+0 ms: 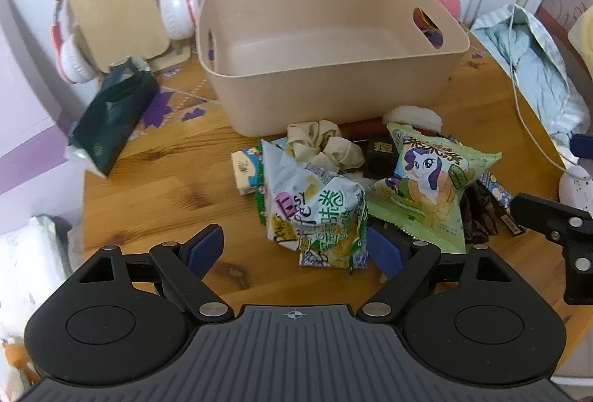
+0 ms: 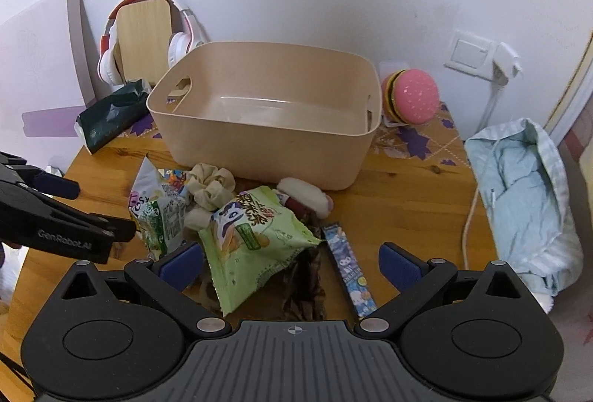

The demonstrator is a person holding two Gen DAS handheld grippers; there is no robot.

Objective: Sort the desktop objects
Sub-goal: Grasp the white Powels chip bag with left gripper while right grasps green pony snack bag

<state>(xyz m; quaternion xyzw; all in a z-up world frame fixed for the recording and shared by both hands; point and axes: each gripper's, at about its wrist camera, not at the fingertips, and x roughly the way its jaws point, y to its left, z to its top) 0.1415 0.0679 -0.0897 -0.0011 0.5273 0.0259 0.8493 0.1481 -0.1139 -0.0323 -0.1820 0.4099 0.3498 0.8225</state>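
A pile of small items lies on the wooden table in front of an empty beige bin. The pile holds a white-green snack bag, a green pony snack bag, a beige scrunchie, a black box and a blue candy strip. My left gripper is open, its fingers on either side of the white-green bag's near end. My right gripper is open over the pony bag and a brown scrunchie. The bin also shows in the right wrist view.
A dark green tissue pack lies at the left. Headphones hang on a wooden stand against the wall. A pink burger toy sits right of the bin. A light blue cloth and a white cable lie at the right edge.
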